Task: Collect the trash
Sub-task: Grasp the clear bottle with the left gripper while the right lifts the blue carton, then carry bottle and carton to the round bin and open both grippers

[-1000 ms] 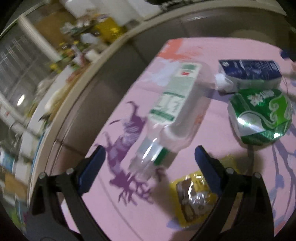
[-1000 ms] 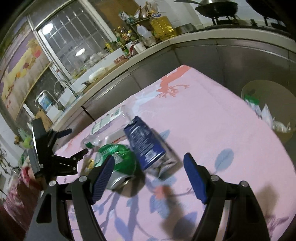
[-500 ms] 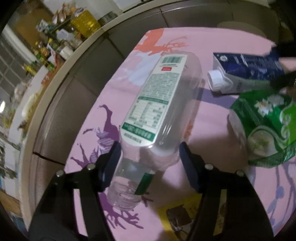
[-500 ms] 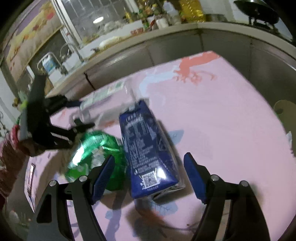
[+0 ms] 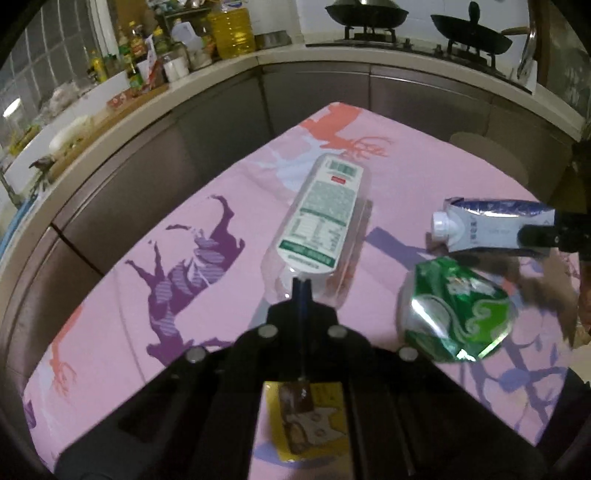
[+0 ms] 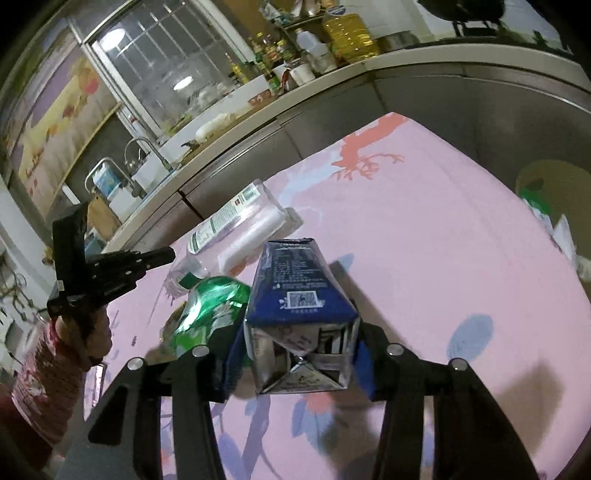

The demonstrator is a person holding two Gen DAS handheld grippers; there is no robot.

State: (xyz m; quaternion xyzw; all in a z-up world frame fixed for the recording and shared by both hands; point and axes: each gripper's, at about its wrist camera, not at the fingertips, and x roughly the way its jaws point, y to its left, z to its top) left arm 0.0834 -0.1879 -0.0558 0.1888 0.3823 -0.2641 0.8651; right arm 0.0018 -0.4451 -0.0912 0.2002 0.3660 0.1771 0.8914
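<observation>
A clear plastic bottle with a white and green label lies on the pink tablecloth. My left gripper is shut just at the bottle's neck end; the neck is hidden behind the closed fingers, so a grip cannot be confirmed. My right gripper is shut on a blue milk carton, which also shows in the left wrist view. A crushed green can lies beside the carton. A yellow wrapper lies under the left gripper.
A round bin holding trash stands off the table's right edge. A kitchen counter with bottles and a stove with pans runs behind the table.
My left gripper has closed at the bottle's neck end. My right gripper has moved in and closed on the blue carton.
</observation>
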